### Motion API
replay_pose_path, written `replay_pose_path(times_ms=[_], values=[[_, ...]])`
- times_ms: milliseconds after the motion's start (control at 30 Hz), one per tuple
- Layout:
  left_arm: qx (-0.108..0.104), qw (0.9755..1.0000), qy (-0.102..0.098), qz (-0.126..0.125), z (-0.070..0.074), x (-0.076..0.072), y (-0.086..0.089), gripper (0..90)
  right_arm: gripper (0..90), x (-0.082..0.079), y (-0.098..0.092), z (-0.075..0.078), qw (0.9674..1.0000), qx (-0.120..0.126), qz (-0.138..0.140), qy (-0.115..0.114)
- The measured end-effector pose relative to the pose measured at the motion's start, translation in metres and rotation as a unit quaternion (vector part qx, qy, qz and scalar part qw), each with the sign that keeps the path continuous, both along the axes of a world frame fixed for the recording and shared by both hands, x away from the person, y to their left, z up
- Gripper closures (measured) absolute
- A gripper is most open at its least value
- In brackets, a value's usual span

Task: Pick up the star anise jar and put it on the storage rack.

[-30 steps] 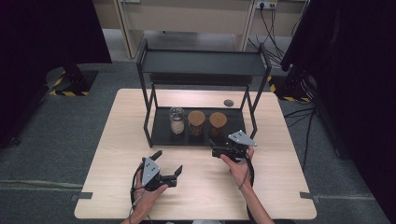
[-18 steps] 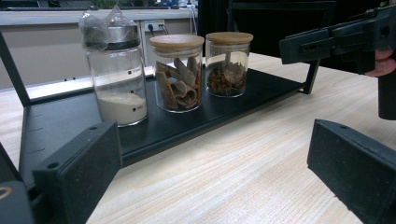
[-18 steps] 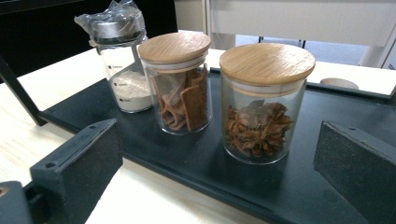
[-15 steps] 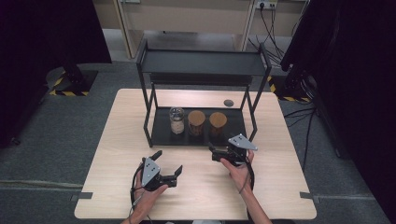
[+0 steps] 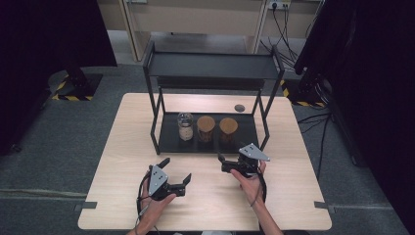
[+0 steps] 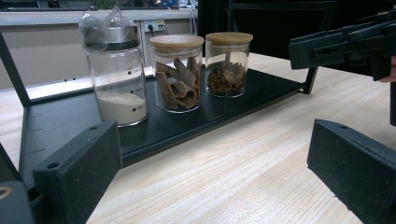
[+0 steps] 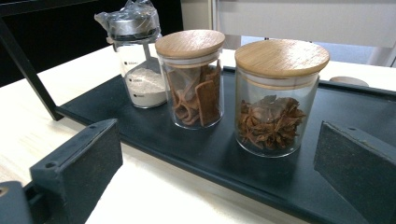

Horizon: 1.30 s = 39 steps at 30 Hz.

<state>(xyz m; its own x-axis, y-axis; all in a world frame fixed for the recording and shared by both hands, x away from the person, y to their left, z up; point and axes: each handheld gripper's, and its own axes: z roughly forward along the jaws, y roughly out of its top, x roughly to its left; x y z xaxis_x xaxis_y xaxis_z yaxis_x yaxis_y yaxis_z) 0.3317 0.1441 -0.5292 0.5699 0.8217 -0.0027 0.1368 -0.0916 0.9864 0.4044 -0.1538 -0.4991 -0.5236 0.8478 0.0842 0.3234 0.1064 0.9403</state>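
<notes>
Fingers [image 7: 74,163] of the right gripper [image 5: 230,164] gape empty just short of the star-anise jar [image 7: 275,98], which stands lidded on the rack's tray [image 7: 205,154] beside two other jars, so no grasp is begun, while the left gripper [image 5: 177,177] hangs released over the table [image 5: 293,196]

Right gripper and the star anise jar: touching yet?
Apart. The right gripper view shows the fingers spread open short of the star anise jar, with bare shelf tray between them.

grey floor [image 5: 58,147], dark curtains [image 5: 44,34], beige cabinets [image 5: 195,14]
</notes>
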Motion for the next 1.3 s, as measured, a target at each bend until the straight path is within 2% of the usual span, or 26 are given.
replay_pose_path(times_ms=[1300], values=[[0.001, 1.0000, 0.000, 0.000, 0.000, 0.000, 0.000, 2.6, 1.5, -0.022, 0.005, -0.004, 0.9997, 0.005, 0.023, -0.004]])
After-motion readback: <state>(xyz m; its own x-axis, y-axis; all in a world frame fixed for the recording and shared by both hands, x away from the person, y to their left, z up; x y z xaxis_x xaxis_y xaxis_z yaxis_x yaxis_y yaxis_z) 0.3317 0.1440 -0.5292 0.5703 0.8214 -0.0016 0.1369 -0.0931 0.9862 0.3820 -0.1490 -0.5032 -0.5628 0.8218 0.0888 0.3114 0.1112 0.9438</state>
